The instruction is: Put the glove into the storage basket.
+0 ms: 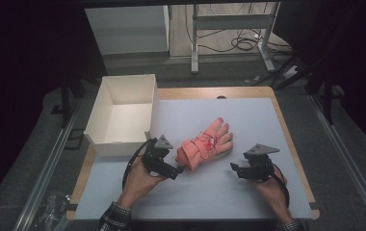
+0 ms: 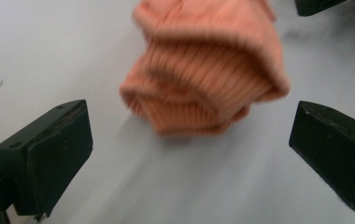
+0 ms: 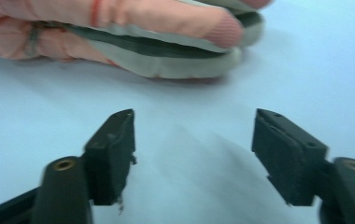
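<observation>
A pink glove (image 1: 205,144) with a ribbed cuff lies on the pale grey mat (image 1: 219,197), its fingers pointing to the far right. My left gripper (image 1: 178,169) sits just left of the cuff and is open. In the left gripper view the cuff (image 2: 203,79) lies ahead of the wide-apart jaws (image 2: 189,154), not between them. My right gripper (image 1: 234,168) is open a short way right of the glove, off its fingers. In the right gripper view the glove's fingertips (image 3: 119,28) and grey palm edge lie beyond the empty jaws (image 3: 194,140).
An open white cardboard box (image 1: 118,147) stands at the mat's far left corner, close behind my left hand. The wooden table edge (image 1: 294,149) frames the mat. Table legs and cables sit on the floor farther back.
</observation>
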### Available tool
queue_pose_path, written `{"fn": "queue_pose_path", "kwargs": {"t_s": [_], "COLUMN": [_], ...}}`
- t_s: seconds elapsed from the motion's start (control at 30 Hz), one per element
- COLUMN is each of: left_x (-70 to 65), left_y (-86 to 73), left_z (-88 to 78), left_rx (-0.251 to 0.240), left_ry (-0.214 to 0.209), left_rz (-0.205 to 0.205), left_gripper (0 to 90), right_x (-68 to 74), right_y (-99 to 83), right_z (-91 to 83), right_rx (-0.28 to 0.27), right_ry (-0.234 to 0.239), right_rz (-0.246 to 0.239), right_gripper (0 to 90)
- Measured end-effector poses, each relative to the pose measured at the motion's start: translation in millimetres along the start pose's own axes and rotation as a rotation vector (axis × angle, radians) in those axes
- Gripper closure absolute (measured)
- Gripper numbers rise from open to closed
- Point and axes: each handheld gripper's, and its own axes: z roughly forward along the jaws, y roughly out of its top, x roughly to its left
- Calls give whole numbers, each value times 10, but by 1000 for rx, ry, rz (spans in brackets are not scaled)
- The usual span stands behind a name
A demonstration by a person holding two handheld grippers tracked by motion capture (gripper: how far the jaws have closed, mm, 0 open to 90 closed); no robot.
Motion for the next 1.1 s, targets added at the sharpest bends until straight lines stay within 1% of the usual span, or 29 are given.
{"fn": "queue_pose_path", "kwargs": {"t_s": [0.1,0.17,0.27,0.33,0.4,0.5,0.53,0.6,0.63,0.7,0.73,0.8,0.87,0.93,1.03,1.07,1.1], "left_x": [-10,-18,-37,-55,-76,-102,-104,-89,-80,-72,-66,-49,-33,-10,37,53,73], "left_y": [162,250,399,496,587,713,737,789,808,830,833,830,815,789,751,742,730], "left_z": [27,58,141,211,292,423,451,524,564,643,681,745,807,871,946,966,993], "left_rx": [4,4,9,25,40,67,71,82,92,112,121,125,144,165,191,195,212], "left_ry": [-10,-18,-29,-32,-34,-24,-19,-15,-18,-7,-11,-34,-40,-58,-73,-72,-70], "left_rz": [26,33,52,69,89,131,138,143,143,151,154,145,147,137,135,130,138], "left_gripper": [0,0,0,0,0,0,0,0,0,0,0,0,0,0,0,0,0], "right_x": [-71,-118,-181,-214,-246,-276,-286,-290,-290,-286,-285,-288,-287,-287,-287,-288,-288], "right_y": [-31,-52,-82,-104,-131,-181,-199,-202,-202,-204,-205,-206,-207,-208,-210,-210,-210], "right_z": [-31,-47,-72,-82,-80,-48,-45,-47,-47,-44,-45,-46,-43,-43,-43,-42,-42], "right_rx": [-5,-2,11,15,22,48,36,32,34,34,34,34,33,33,32,32,32], "right_ry": [-32,-50,-75,-87,-90,-91,-86,-80,-80,-85,-84,-80,-82,-82,-82,-81,-82], "right_rz": [6,11,13,19,26,36,40,46,43,38,40,44,40,40,40,40,40], "right_gripper": [239,225,216,215,215,209,208,208,208,207,207,205,204,204,204,204,204]}}
